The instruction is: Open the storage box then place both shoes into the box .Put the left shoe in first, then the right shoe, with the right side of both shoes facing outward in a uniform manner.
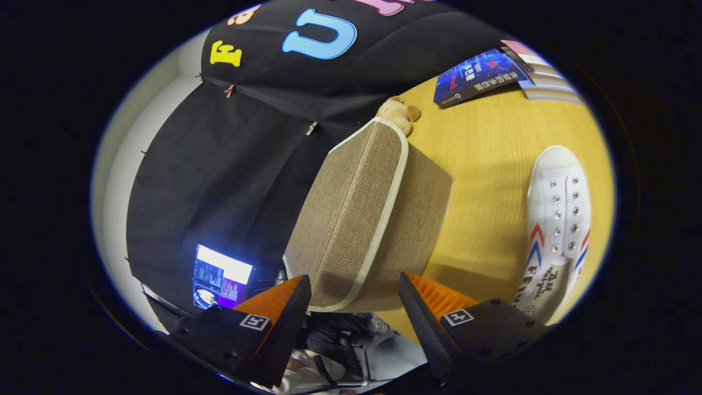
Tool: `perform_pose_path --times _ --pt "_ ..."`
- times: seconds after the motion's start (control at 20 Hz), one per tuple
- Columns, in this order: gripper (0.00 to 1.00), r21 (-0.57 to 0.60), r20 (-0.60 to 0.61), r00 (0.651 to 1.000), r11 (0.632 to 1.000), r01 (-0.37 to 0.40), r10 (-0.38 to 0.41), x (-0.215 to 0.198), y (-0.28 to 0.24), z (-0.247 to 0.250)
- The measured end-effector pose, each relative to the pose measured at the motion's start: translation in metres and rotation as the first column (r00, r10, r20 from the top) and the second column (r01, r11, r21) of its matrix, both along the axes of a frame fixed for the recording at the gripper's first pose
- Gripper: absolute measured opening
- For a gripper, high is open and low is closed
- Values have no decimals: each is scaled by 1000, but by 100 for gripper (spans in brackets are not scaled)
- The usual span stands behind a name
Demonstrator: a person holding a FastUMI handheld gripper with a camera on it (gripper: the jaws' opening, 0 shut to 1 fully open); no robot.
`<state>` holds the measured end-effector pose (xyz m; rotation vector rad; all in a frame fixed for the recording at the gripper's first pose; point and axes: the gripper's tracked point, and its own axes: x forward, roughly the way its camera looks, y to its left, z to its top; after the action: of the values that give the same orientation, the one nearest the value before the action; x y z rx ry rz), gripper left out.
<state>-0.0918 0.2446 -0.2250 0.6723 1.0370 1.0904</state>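
Woven beige fabric covers the storage box [373, 219], which stands on the wooden table [488, 164] just ahead of the gripper [354, 307]. Its pale-trimmed lid [351, 208] reaches down between the fingers, which are spread wide on either side of the lid's near edge; I cannot tell if either one touches it. A white canvas shoe [556, 219] with red and blue stripes lies on the table beyond the right finger, apart from the box. A small plush toy [399, 112] sits just behind the box, and books [493, 74] lie further back. A lit screen [222, 277] glows beyond the left finger.
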Motion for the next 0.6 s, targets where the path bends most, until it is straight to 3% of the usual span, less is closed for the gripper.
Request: perform_pose_path --times 0.2,0.55,0.6 --pt "98 106 -134 990 994 -36 51 -9 20 3" --pt "96 190 -336 941 982 16 50 0 34 0" --pt "90 196 -350 935 980 23 48 3 33 -1"
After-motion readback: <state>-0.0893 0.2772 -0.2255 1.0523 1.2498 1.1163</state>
